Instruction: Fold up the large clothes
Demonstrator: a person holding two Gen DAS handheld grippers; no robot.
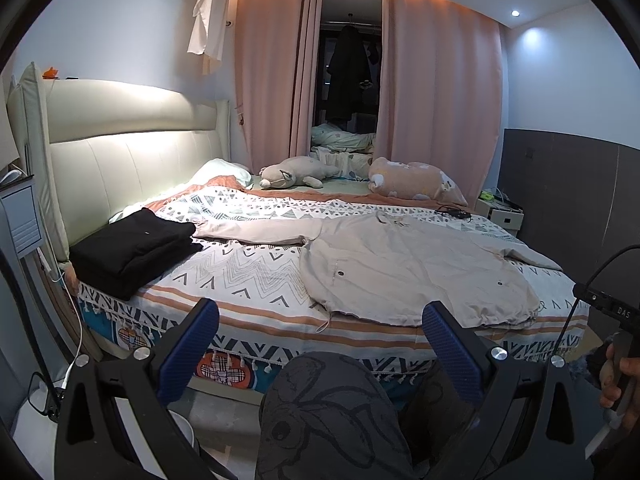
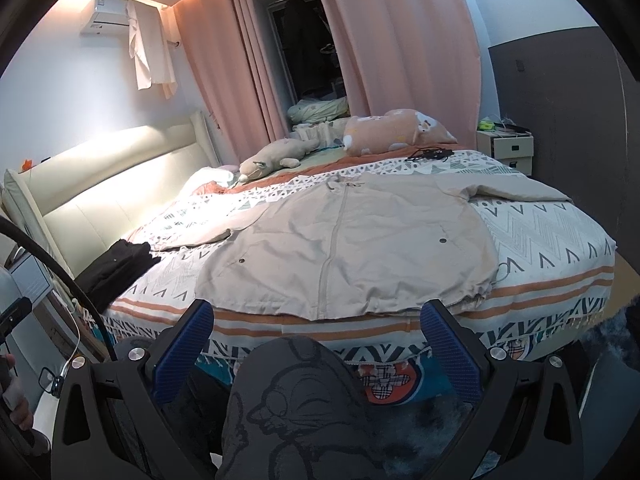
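Note:
A beige zip jacket (image 1: 404,264) lies spread flat, front up, on the patterned bedspread (image 1: 240,268), sleeves stretched out to both sides. It also shows in the right wrist view (image 2: 344,240), hem toward me. A folded black garment (image 1: 136,248) lies on the bed's left end near the headboard, also in the right wrist view (image 2: 116,268). My left gripper (image 1: 320,344) is open and empty, held off the bed's near edge, short of the hem. My right gripper (image 2: 318,340) is open and empty, just short of the jacket's hem.
Two plush toys (image 1: 296,174) (image 1: 412,180) and a black cable (image 1: 452,212) lie at the far side of the bed. A padded headboard (image 1: 120,152) stands left, a nightstand (image 2: 506,148) far right. My knee in grey printed trousers (image 1: 332,412) is below the grippers.

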